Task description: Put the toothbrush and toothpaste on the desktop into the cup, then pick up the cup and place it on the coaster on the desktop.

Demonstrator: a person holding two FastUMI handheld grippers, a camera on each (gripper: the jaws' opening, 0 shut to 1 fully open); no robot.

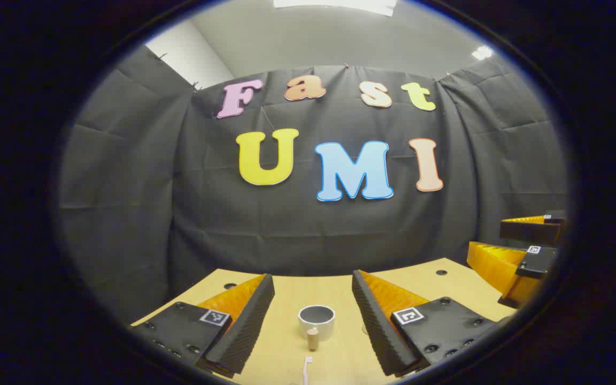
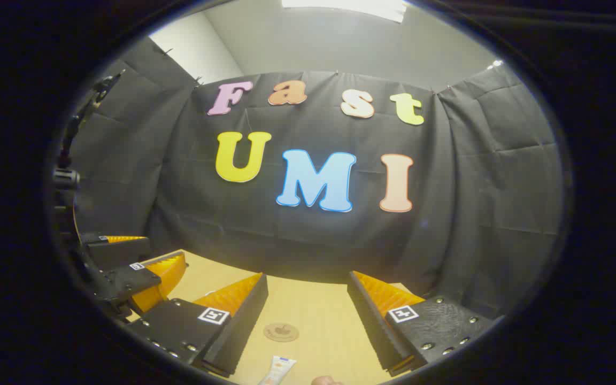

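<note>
In the left gripper view a white cup (image 1: 316,320) stands upright on the wooden desktop (image 1: 286,342), straight ahead between the fingers of my open left gripper (image 1: 312,321). A small tan cylinder (image 1: 313,338) stands just in front of the cup. The head of a white toothbrush (image 1: 307,368) lies nearer, at the bottom edge. In the right gripper view my right gripper (image 2: 308,321) is open above the desktop (image 2: 318,310). A round brown coaster (image 2: 281,332) lies ahead between its fingers. The end of a white toothpaste tube (image 2: 277,370) lies nearer, at the bottom edge.
The right gripper (image 1: 522,256) shows at the right edge of the left gripper view, and the left gripper (image 2: 126,267) at the left edge of the right gripper view. Black cloth walls the booth behind the desktop. Small dark holes (image 1: 441,272) dot the far desktop.
</note>
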